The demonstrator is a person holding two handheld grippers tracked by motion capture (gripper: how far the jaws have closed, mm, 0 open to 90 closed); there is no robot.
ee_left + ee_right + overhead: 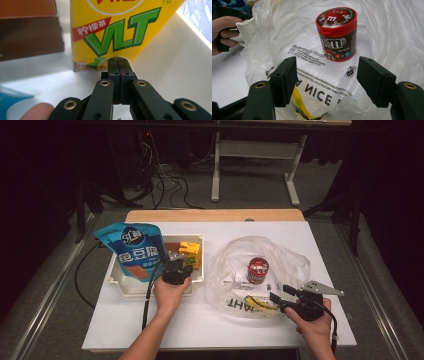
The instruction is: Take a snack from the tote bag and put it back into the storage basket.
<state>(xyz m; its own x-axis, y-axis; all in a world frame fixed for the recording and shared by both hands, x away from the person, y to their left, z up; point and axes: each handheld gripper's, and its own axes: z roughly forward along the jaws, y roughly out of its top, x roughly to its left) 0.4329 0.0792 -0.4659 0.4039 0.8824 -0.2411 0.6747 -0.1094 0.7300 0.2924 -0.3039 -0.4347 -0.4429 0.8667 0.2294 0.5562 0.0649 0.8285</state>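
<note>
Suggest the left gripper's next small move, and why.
Probably open the jaws before easing forward: the left gripper is shut with nothing between its pads, right in front of the yellow lemon tea carton in the white tray, so it cannot grasp yet.

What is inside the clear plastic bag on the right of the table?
A red-lidded candy tub stands upright inside the plastic bag. Something yellow lies near the bag's front edge; folds blur what it is.

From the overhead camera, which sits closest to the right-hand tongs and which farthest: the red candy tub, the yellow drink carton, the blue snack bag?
1. Red candy tub, inside the clear plastic bag just beyond the right tongs.
2. Yellow drink carton, in the white tray.
3. Blue snack bag, at the tray's far left.
</note>
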